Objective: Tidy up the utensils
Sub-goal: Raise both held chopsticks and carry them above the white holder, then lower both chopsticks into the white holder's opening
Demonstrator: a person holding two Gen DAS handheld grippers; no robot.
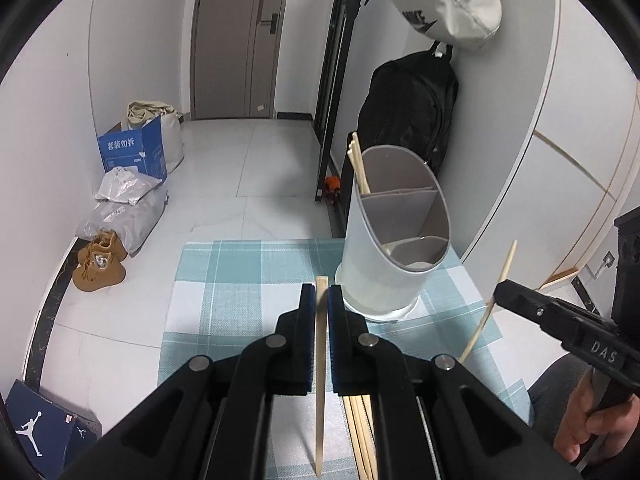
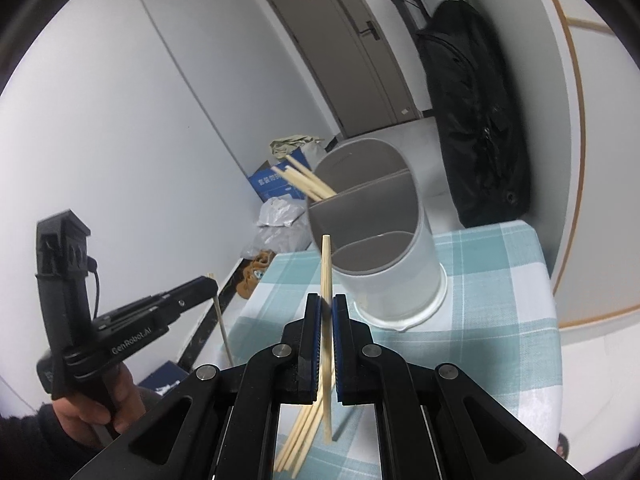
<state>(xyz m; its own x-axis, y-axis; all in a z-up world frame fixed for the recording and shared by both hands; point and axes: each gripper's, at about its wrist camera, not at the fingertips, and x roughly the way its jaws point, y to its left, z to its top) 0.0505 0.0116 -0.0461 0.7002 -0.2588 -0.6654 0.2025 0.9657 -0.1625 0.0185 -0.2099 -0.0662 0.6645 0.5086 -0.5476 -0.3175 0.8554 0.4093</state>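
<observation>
Left tool (image 1: 318, 294) clamped on single chopstick (image 1: 320, 380), raised above checked tabletop (image 1: 240, 280). Right tool (image 2: 327, 306) likewise pinches another chopstick (image 2: 326, 264). White divided holder (image 1: 394, 236) stands near tabletop's far right edge, chopsticks in rear compartment. Loose chopsticks (image 2: 298, 444) lie below tools. Open cloth left of holder.

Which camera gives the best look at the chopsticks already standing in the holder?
Right wrist view: the stored chopsticks fan out clearly from the holder. In the left wrist view they bunch together at the holder's far rim.
</observation>
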